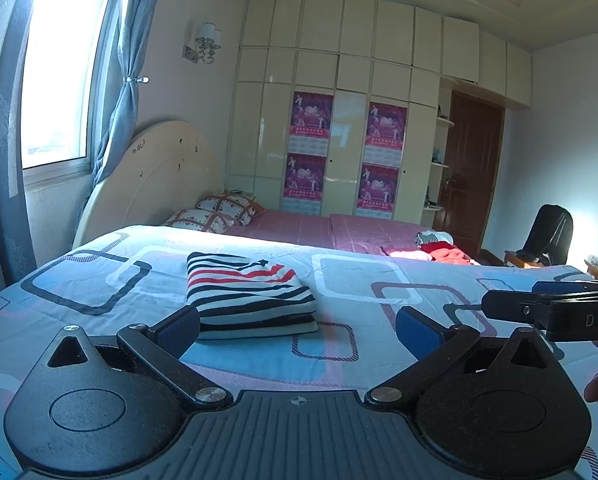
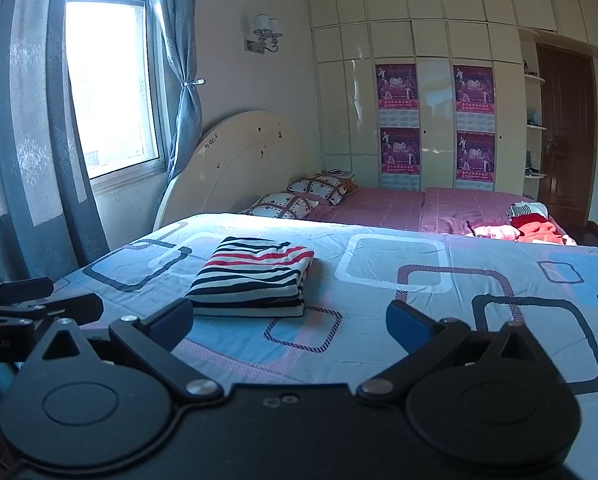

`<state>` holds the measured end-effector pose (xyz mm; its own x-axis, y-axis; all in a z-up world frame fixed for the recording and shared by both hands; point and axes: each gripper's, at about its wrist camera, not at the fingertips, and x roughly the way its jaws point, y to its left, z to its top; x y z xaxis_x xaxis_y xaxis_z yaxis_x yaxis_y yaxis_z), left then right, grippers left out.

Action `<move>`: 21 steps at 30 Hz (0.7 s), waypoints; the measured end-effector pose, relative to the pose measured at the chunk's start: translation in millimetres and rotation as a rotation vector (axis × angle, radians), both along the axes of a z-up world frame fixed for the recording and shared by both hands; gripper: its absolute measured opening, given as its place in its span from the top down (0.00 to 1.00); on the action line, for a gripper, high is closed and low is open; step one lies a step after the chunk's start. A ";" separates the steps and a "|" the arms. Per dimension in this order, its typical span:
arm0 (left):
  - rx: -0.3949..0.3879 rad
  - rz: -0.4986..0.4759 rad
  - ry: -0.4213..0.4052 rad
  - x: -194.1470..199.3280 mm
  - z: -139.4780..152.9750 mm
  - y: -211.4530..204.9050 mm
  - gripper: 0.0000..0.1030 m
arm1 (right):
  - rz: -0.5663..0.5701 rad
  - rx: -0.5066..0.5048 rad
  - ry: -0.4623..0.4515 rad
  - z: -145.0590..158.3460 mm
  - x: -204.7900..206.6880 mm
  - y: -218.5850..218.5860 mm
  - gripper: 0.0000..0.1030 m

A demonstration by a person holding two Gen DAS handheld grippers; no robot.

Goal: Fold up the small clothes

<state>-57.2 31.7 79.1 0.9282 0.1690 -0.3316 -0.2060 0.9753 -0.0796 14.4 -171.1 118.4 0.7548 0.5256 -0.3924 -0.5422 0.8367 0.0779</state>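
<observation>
on the blue patterned quilt the folded striped shirt lies ahead-left, long axis running away, nearest the left gripper; it and the right gripper gape empty.

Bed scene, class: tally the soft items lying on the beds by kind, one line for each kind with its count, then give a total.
Folded striped garment: 1, on the patterned blue quilt
Heap of unfolded clothes: 1, on the pink bed; the pieces in it cannot be counted
Heart-print pillows: 2
Total: 4
</observation>
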 end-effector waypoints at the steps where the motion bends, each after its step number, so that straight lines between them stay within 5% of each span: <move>1: 0.001 -0.001 -0.001 -0.1 0.3 0.2 0.00 | 0.001 0.001 0.002 0.0 0.0 -0.2 0.01; 21: 0.008 -0.001 -0.002 1.3 2.1 2.5 0.00 | 0.010 -0.001 -0.003 -2.8 0.9 4.6 0.01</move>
